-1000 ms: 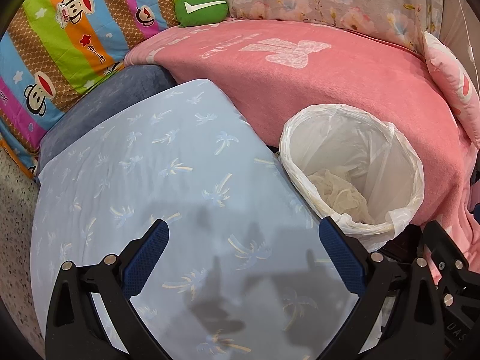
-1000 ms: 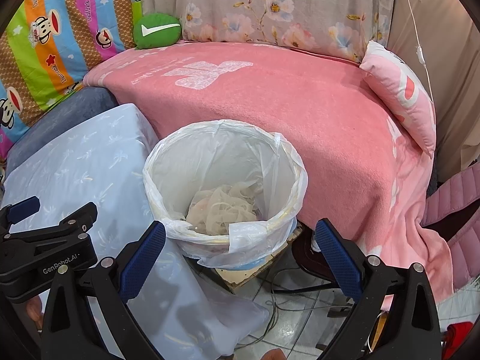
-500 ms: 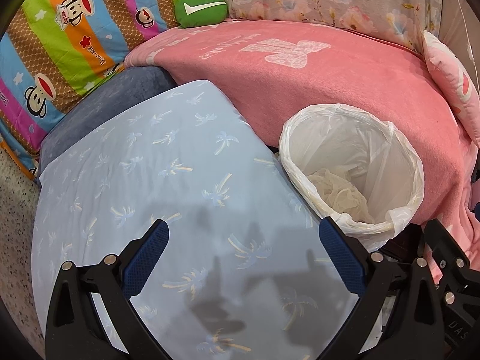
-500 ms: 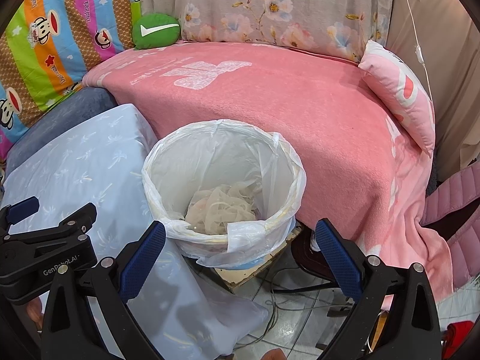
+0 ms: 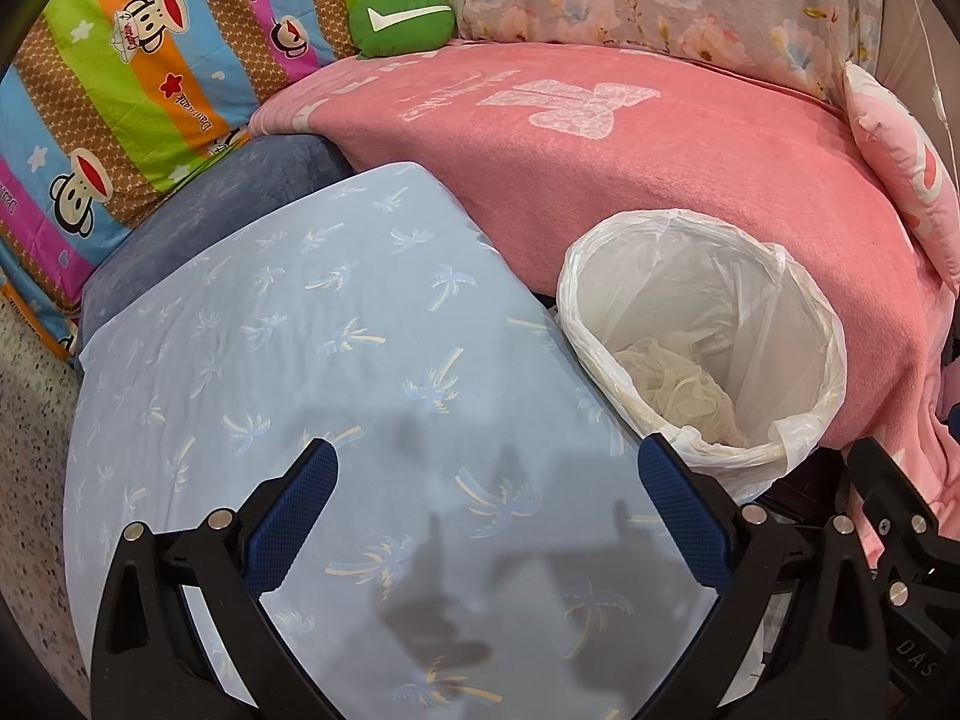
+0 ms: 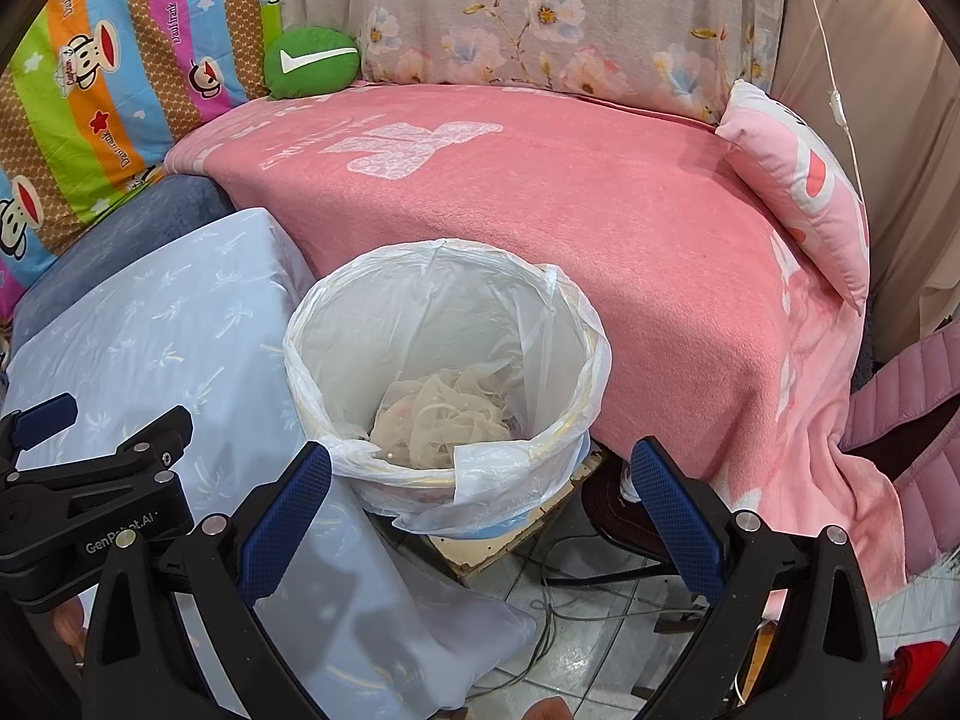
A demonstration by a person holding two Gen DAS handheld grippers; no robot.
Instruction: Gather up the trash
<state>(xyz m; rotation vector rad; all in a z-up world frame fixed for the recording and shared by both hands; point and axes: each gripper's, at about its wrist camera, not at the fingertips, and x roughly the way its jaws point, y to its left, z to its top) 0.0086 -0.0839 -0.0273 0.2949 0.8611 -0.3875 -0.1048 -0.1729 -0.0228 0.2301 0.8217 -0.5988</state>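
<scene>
A round bin lined with a white plastic bag (image 6: pixel 447 360) stands between a light-blue cloth surface and a pink-blanketed sofa. Crumpled pale, thin trash (image 6: pixel 444 417) lies at its bottom. The bin also shows in the left wrist view (image 5: pixel 702 336), with the trash (image 5: pixel 675 387) inside. My right gripper (image 6: pixel 480 504) is open and empty, its blue pads just in front of the bin's near rim. My left gripper (image 5: pixel 489 510) is open and empty over the blue cloth (image 5: pixel 336 360), left of the bin. The left gripper's body shows in the right wrist view (image 6: pixel 90 486).
A pink blanket (image 6: pixel 570 198) covers the sofa behind the bin. A green cushion (image 6: pixel 312 63), a monkey-print cushion (image 5: pixel 120 72) and a pink pillow (image 6: pixel 804 186) lie around it. Cables and a tiled floor (image 6: pixel 588 636) lie below the bin. A pink padded jacket (image 6: pixel 912 414) is at right.
</scene>
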